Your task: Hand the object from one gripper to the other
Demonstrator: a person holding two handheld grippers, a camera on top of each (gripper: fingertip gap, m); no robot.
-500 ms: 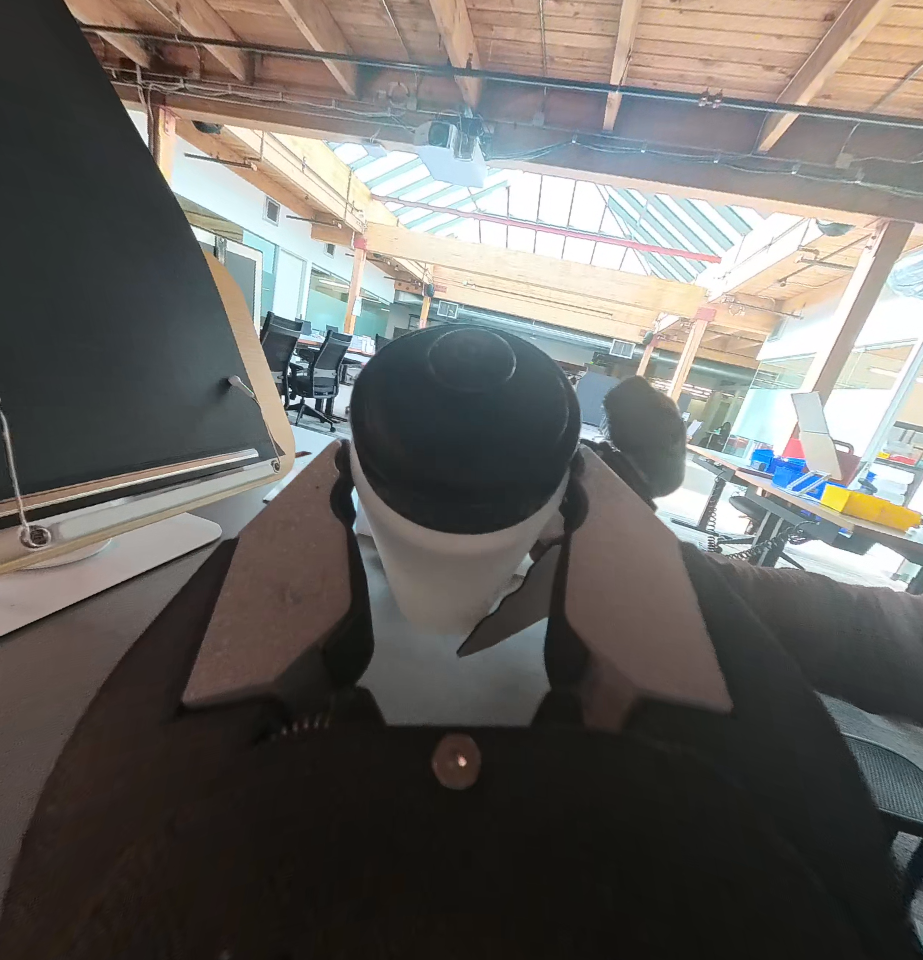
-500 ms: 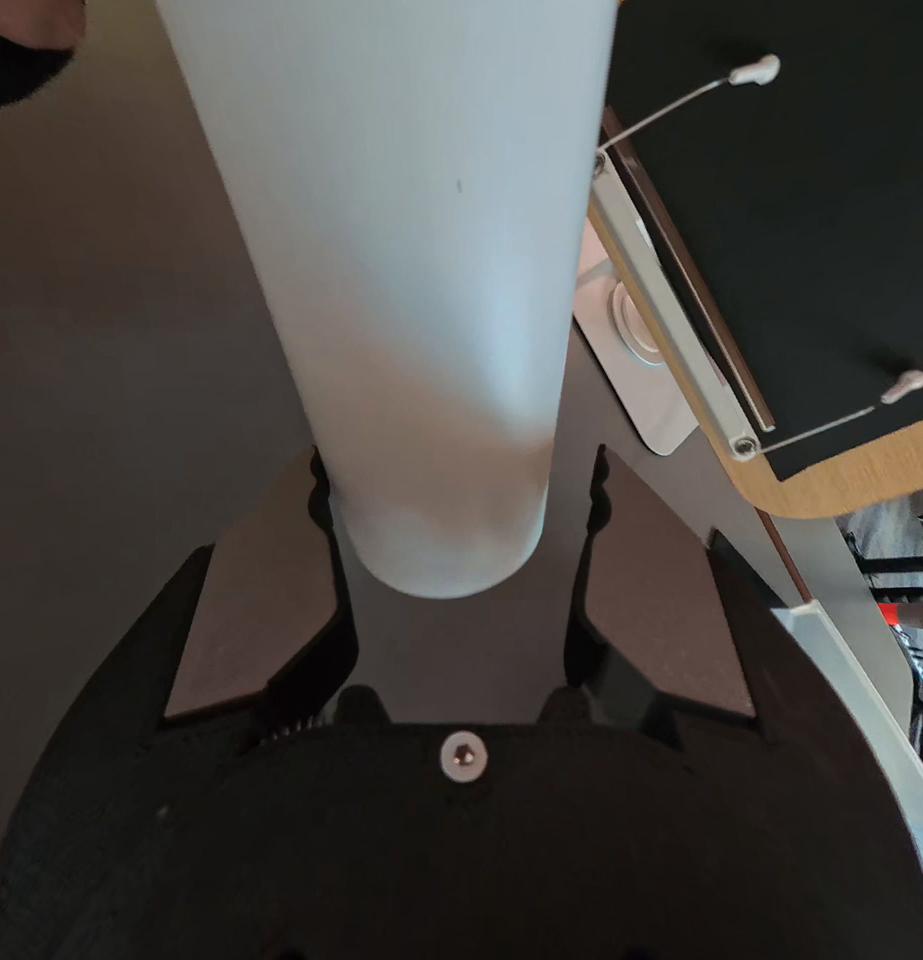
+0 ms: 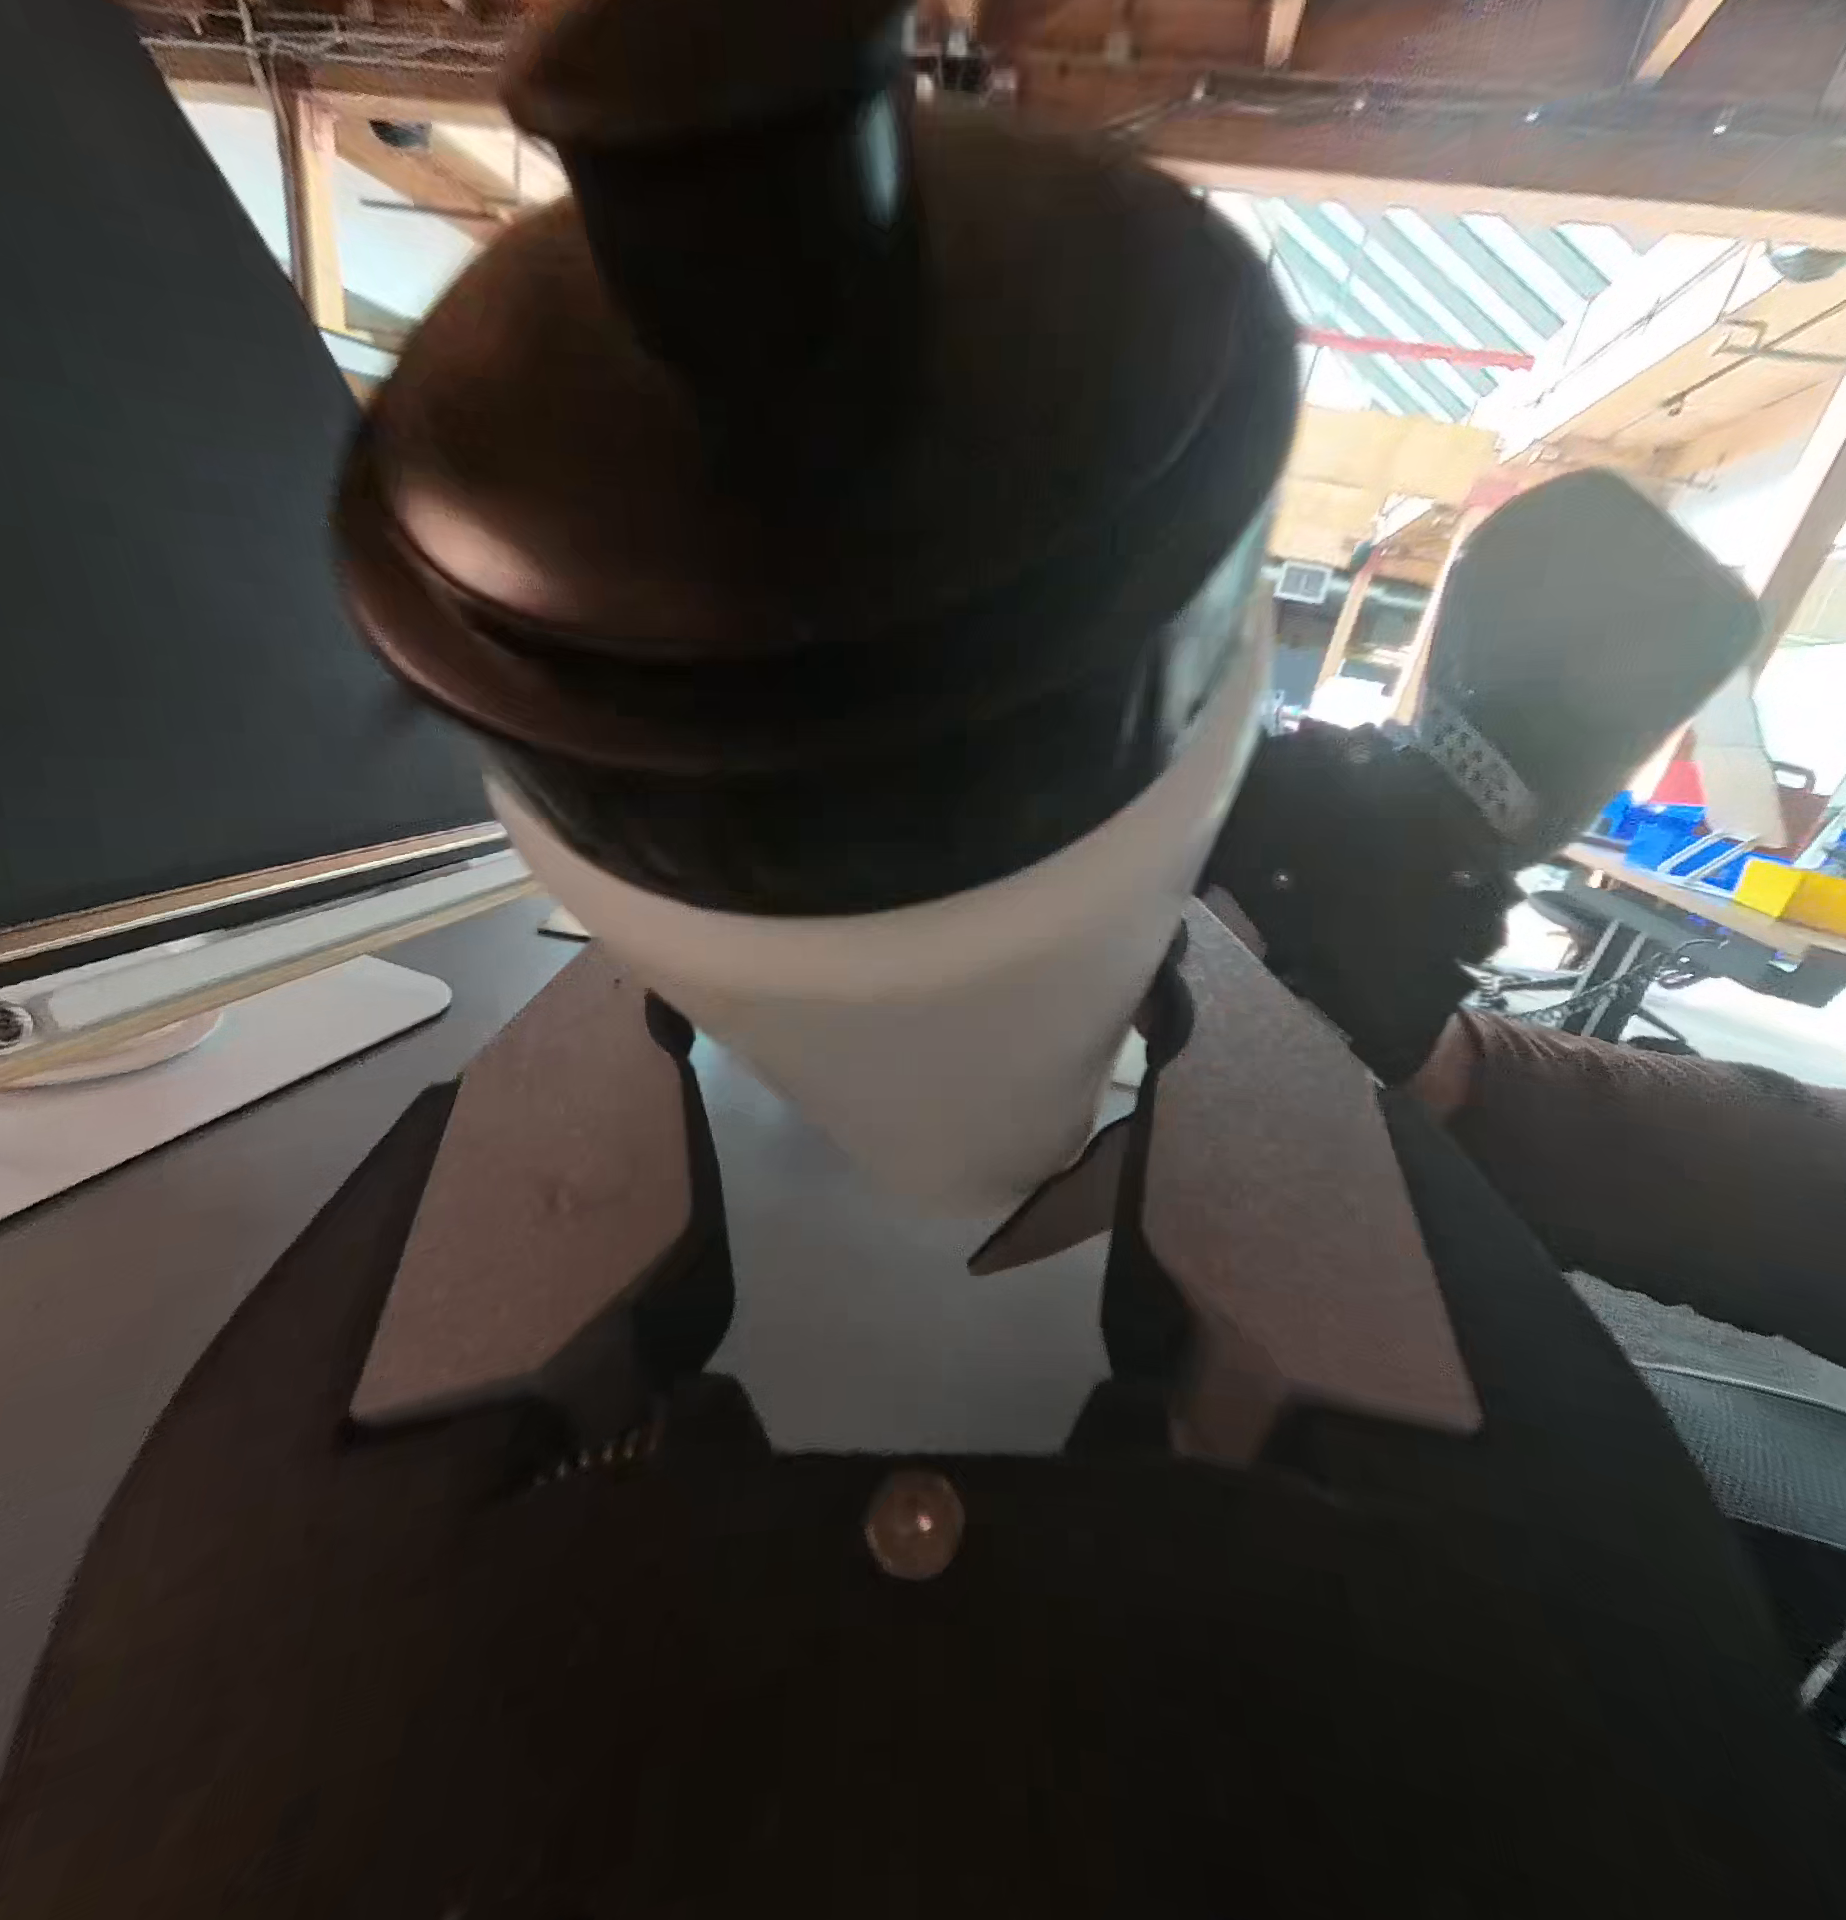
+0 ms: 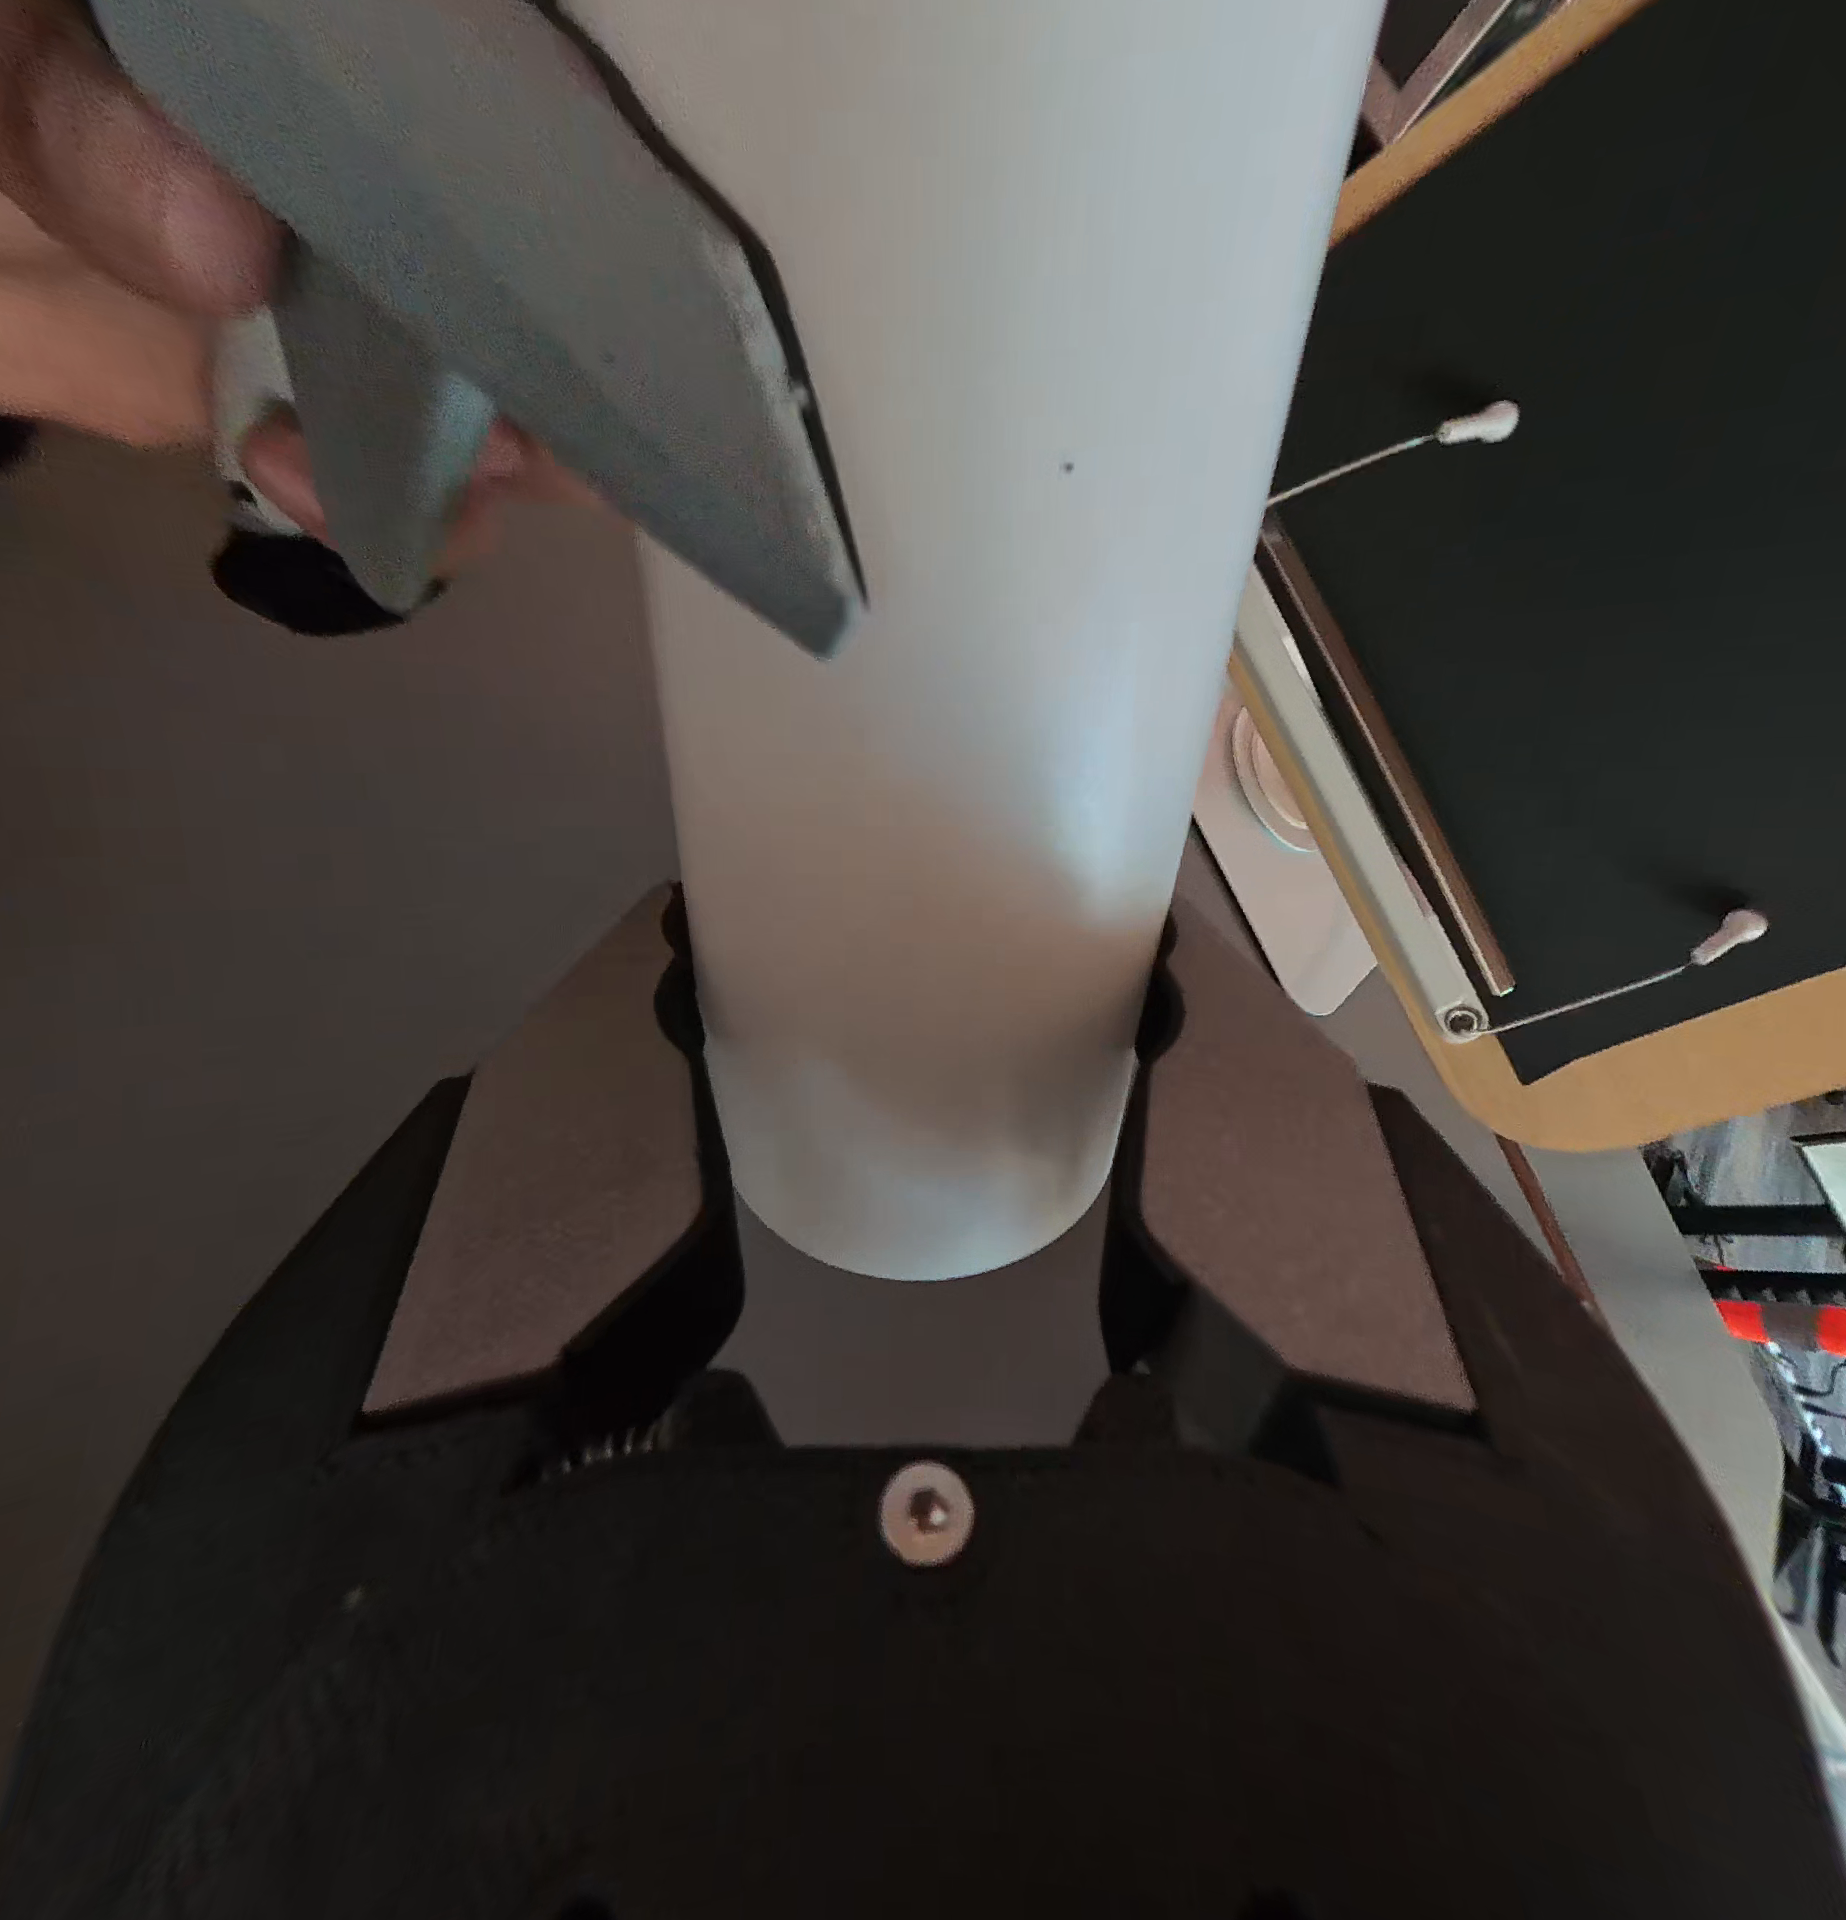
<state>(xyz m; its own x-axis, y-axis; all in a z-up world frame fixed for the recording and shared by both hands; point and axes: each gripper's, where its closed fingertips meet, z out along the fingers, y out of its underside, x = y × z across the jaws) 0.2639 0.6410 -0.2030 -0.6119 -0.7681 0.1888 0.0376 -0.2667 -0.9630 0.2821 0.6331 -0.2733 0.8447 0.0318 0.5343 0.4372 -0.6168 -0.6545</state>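
A white tumbler (image 4: pixel 960 520) with a black lid (image 3: pixel 794 520) is held in the air between both grippers. My right gripper (image 4: pixel 919 997) is shut on the tumbler's bottom end, both pads pressed to its sides. My left gripper (image 3: pixel 919 1018) straddles the white body just below the lid, its jaws slightly wider than the body, loose around it. One grey finger of the left gripper lies along the tumbler's left side in the right wrist view (image 4: pixel 586 343). The right gripper's black body (image 3: pixel 1355 914) shows behind the tumbler in the left wrist view.
A monitor with a dark screen (image 3: pixel 150 520) stands on a white base (image 3: pixel 171 1070) to the left on the dark table (image 4: pixel 275 935). It also shows in the right wrist view (image 4: pixel 1625 520). A sleeved arm (image 3: pixel 1677 1164) reaches in from the right. Office desks with coloured bins (image 3: pixel 1792 894) stand far behind. The left gripper's tips are roughly 7 cm from the right gripper's.
The right gripper's jaws have closed onto the tumbler's bottom. The left jaws have widened a little. The lid has come nearer the left camera, and the left finger has entered the right wrist view.
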